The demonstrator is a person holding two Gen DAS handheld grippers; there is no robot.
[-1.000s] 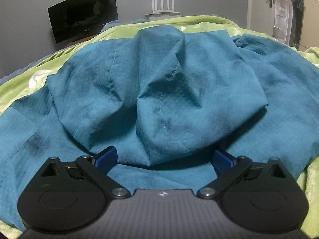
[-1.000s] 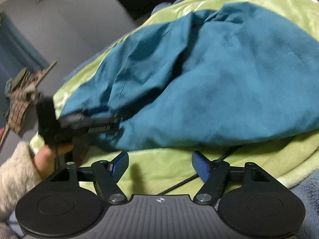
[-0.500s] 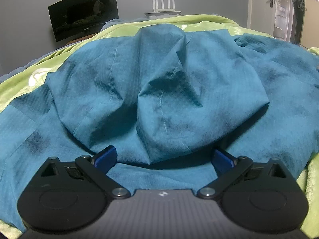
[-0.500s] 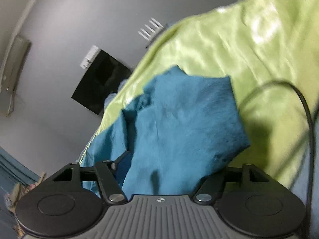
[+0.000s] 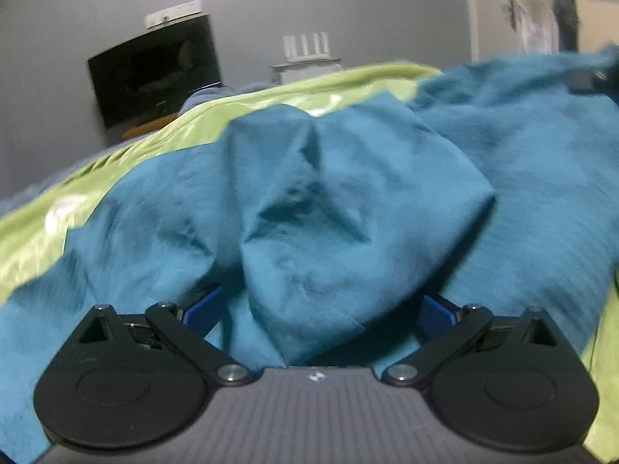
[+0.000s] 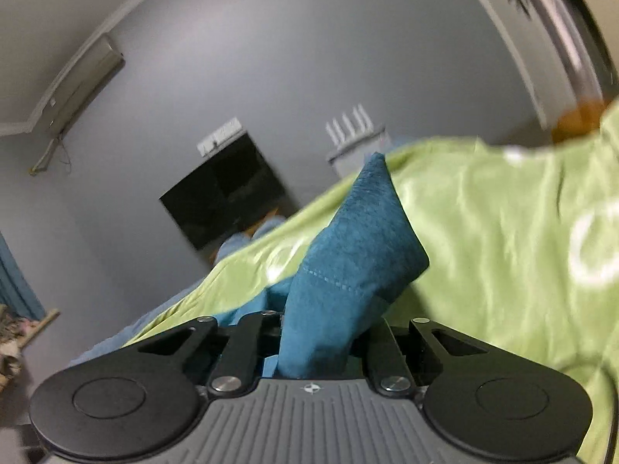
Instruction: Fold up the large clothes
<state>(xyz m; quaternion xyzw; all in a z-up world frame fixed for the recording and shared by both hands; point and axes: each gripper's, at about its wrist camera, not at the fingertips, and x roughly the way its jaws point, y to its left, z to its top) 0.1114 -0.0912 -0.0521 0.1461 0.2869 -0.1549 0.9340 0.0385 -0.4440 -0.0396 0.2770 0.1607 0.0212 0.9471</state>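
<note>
Clearly, a large teal garment (image 5: 348, 208) is spread in rumpled folds over a lime-green blanket (image 5: 35, 239) in the left wrist view. The left gripper (image 5: 321, 309) is seen with its blue pads (image 5: 201, 311) set wide apart, and a hanging fold of the teal cloth drops between them; the cloth is not pinched by either pad, though the far tips are hidden under the fabric.

In the right wrist view, the right gripper (image 6: 315, 344) is drawn nearly closed, and a corner of the teal garment (image 6: 348, 255) is clamped between its fingers, standing up from the jaws in a stiff peak with a stitched hem line across it. The lime-green blanket (image 6: 503, 232) is seen behind and to the right of that peak, with pale ring patterns on its surface.

Against the grey wall, a dark monitor (image 5: 154, 73) is shown with a white power strip (image 5: 174, 13) just above it, and a white router (image 5: 307, 56) with four upright antennas is placed to its right. A wall-mounted air conditioner (image 6: 77, 85) is visible high on the left in the right wrist view. A white door (image 5: 514, 11) is blurred at the upper right. A small emblem is printed on each gripper body, but no writing can be read anywhere.
</note>
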